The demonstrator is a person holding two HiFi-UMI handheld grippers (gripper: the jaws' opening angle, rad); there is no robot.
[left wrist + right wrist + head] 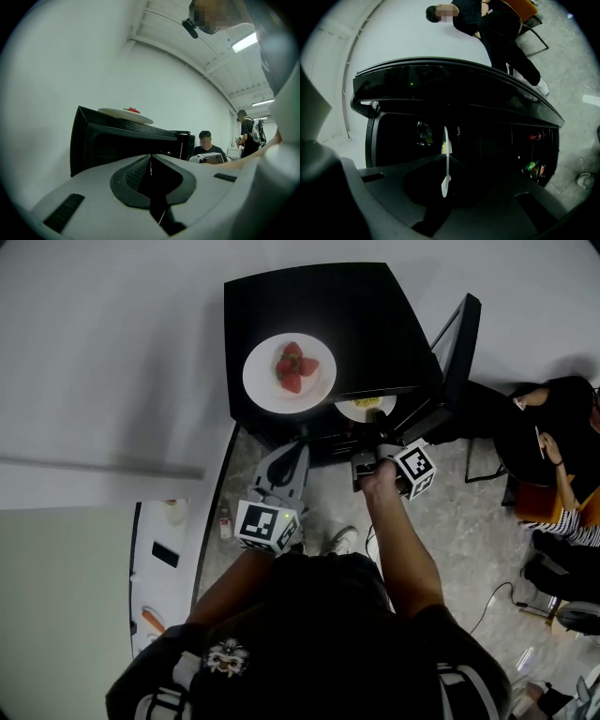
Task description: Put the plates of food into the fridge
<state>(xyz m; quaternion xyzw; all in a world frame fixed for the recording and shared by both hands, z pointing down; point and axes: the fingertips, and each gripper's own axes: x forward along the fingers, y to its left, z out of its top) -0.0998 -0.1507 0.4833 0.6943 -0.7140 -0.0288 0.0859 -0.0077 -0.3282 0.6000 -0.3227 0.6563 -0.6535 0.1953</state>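
Note:
A white plate of strawberries (290, 372) rests on top of the black mini fridge (375, 315), whose door (457, 343) stands open to the right. My right gripper (369, 435) is shut on the near rim of a second white plate with yellow food (366, 407), held at the fridge's open front. In the right gripper view that plate (446, 140) shows edge-on between the jaws of the right gripper (445, 161), in front of the dark interior. My left gripper (299, 439) is shut on nothing, just left of the opening, pointing at the fridge (126, 140) below the strawberry plate (125, 114).
Bottles (533, 168) stand in the shelves of the open door. A seated person (562, 460) and chairs are to the right on the grey floor. A white counter edge (169, 549) runs along my left. Another person (247, 133) stands farther back.

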